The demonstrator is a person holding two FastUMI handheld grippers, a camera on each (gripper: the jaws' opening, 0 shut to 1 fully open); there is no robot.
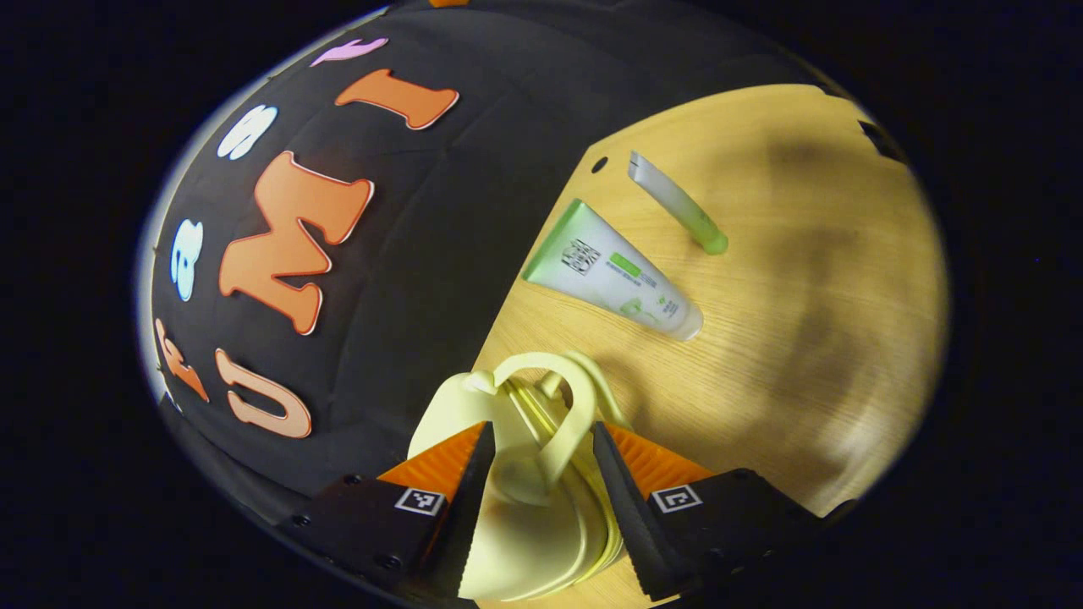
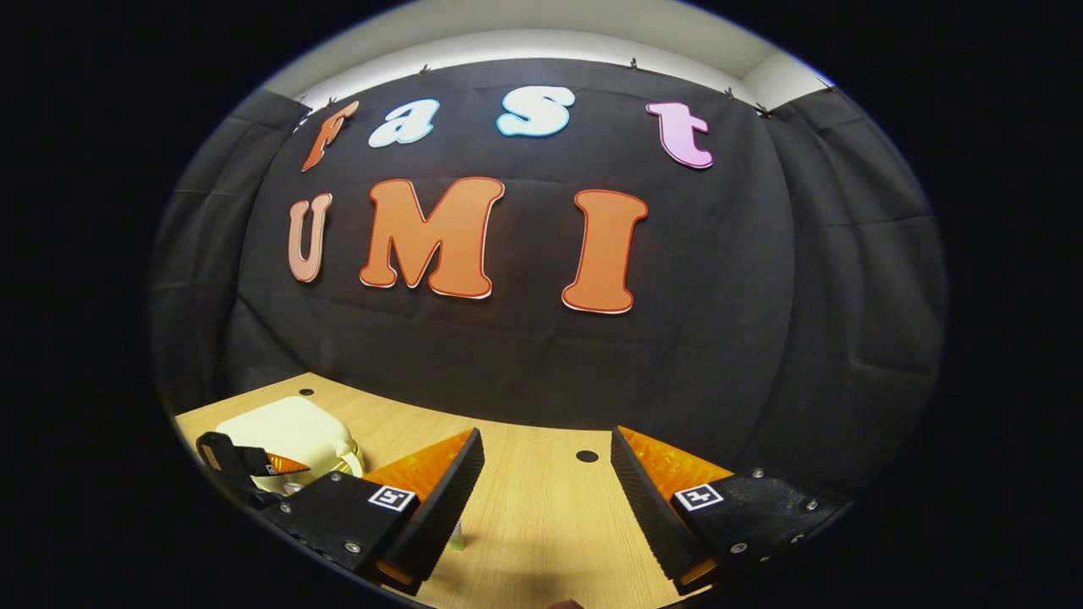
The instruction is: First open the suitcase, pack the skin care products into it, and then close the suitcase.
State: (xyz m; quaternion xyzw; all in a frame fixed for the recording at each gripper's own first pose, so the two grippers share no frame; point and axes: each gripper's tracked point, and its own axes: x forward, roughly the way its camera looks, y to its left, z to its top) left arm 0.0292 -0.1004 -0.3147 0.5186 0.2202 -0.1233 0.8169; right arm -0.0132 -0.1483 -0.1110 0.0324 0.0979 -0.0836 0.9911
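Note:
In the left gripper view a pale yellow suitcase [image 1: 525, 541] lies at the table's edge by the wall. Its looped handle [image 1: 563, 406] stands between the fingers of my left gripper [image 1: 541, 433], which press on it from both sides. A large white and green tube [image 1: 609, 275] lies beyond it, and a slim green-capped tube [image 1: 681, 207] lies farther off. In the right gripper view my right gripper [image 2: 546, 444] hovers open over bare wood with nothing between its fingers. The suitcase [image 2: 288, 436] sits at its far left, with the left gripper [image 2: 245, 461] against it.
The wooden table [image 2: 541, 524] runs up to the black cloth wall [image 2: 541, 355]. Small dark holes [image 2: 586, 456] dot the table top. A pale green tip [image 2: 458, 538] peeks out beside the right gripper's left finger.

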